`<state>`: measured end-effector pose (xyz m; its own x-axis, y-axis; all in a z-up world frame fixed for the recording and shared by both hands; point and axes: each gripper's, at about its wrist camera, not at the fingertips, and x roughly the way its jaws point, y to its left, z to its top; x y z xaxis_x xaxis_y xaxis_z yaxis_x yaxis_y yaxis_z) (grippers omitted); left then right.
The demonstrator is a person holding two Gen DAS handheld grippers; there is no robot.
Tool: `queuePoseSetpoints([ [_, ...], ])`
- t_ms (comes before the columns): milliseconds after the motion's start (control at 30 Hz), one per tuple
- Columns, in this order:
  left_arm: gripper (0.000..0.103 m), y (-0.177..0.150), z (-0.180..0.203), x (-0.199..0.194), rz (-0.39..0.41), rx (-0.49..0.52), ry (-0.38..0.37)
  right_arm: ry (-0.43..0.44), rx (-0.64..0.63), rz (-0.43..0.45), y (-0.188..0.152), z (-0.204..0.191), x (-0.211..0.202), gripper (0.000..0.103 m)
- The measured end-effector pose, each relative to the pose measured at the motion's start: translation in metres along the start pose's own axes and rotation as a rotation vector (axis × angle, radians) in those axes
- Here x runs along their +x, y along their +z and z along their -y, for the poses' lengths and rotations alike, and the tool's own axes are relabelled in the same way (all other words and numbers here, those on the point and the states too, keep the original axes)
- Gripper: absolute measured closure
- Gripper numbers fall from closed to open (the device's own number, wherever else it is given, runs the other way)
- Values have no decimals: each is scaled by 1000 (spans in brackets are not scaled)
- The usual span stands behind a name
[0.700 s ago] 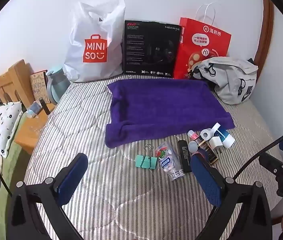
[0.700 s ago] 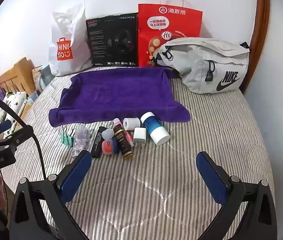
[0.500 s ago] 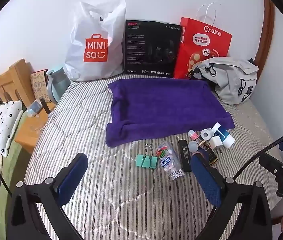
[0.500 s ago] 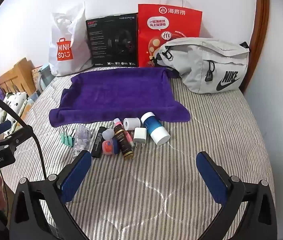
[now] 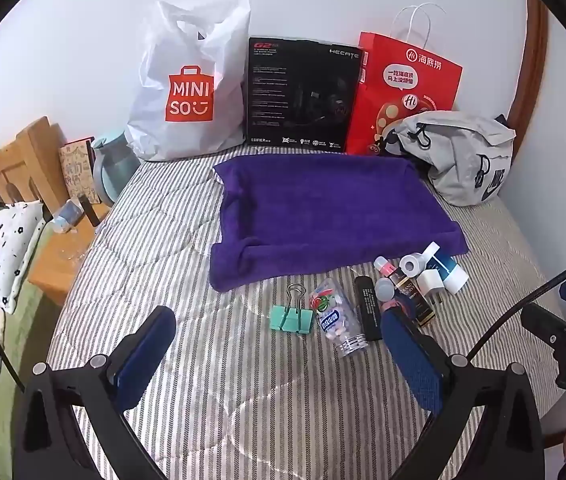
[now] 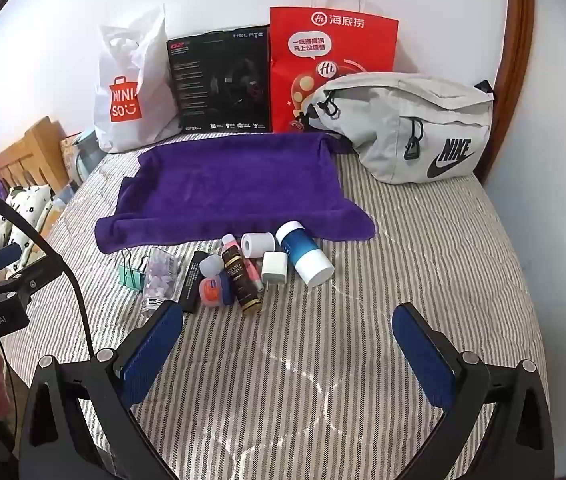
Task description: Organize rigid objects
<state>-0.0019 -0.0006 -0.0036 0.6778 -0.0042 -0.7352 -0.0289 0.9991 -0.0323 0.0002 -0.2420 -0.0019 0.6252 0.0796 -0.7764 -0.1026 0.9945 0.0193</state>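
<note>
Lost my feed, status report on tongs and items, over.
Left tongs open, empty. Right tongs open, empty. Small items clustered on the bedspread before the purple towel, untouched. Nothing blocking.

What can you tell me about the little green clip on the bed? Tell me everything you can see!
The green clip is a mint-green binder clip with two thin silver wire handles. It lies flat on the striped bedcover, with one wire loop pointing toward the purple towel. It sits at the left end of the row of small things, right beside the clear bottle of pills; whether they touch is unclear. Neither gripper holds it.
</note>
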Motion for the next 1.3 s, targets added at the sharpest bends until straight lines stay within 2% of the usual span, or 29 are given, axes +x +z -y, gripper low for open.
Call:
queuePoseSetpoints([
  [1300,0,2,1,-6,0,1,4,13,-8,-7,-1,-2,-4,0],
])
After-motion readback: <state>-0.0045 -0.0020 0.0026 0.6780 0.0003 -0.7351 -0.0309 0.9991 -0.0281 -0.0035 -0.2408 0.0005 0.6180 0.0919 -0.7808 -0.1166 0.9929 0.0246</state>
